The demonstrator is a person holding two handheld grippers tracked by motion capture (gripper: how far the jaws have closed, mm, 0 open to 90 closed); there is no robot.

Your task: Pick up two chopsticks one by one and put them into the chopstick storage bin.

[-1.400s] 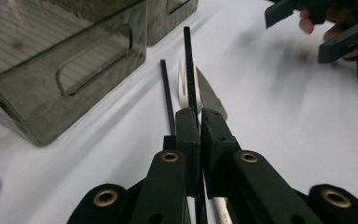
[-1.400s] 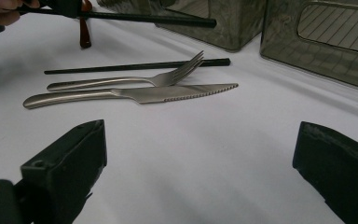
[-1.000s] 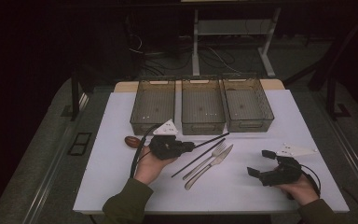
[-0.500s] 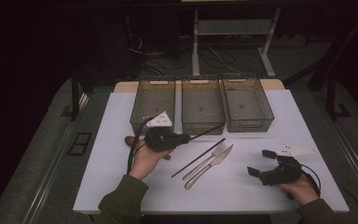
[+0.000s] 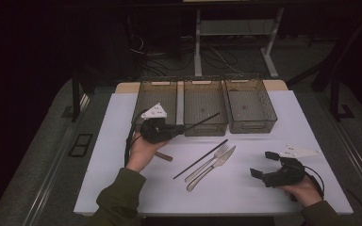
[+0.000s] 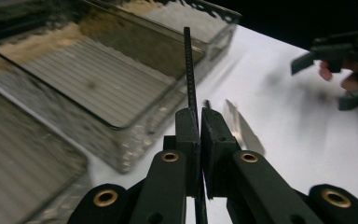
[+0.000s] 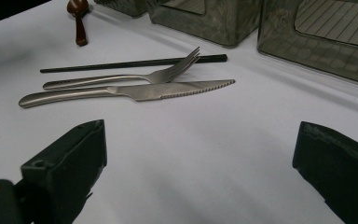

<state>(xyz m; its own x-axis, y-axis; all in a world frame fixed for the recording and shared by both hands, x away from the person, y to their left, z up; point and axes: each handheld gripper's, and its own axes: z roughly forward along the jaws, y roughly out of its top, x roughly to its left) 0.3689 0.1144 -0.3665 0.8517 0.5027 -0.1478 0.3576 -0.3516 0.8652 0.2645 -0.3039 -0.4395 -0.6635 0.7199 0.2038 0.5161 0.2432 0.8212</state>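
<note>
We are pinching a thin black chopstick (image 6: 189,70) between the pressed-together jaws of the left gripper (image 5: 158,129), which is sitting left of centre in the high view, just in front of the bins. In the left gripper view the stick is rising straight up from the jaws toward the top centre of the frame, and in the high view it is slanting up and to the right, its far end hanging over the near edge of the middle smoky translucent plastic bin (image 5: 205,106). A matching left bin (image 5: 154,96) is lying behind the gripper's grey three-cornered plate, and a right bin (image 5: 250,103) is standing beside the middle one, all three in a row at the upper centre of the white table (image 5: 122,122). The right gripper (image 5: 273,172) is resting low at the right of the high view with its jaws spread wide and nothing between them; in its own view the two black jaws are standing far apart at the lower corners of the frame. Between the two grippers, at the middle of the high view, a second black chopstick (image 5: 200,159), a steel fork (image 5: 207,162) and a steel knife with a serrated blade (image 5: 212,168) are lying side by side on a slant, close together. A dark brown wooden spoon (image 7: 78,18) is lying at the upper left of the right gripper view; in the high view it is partly under our left hand (image 5: 141,153).
</note>
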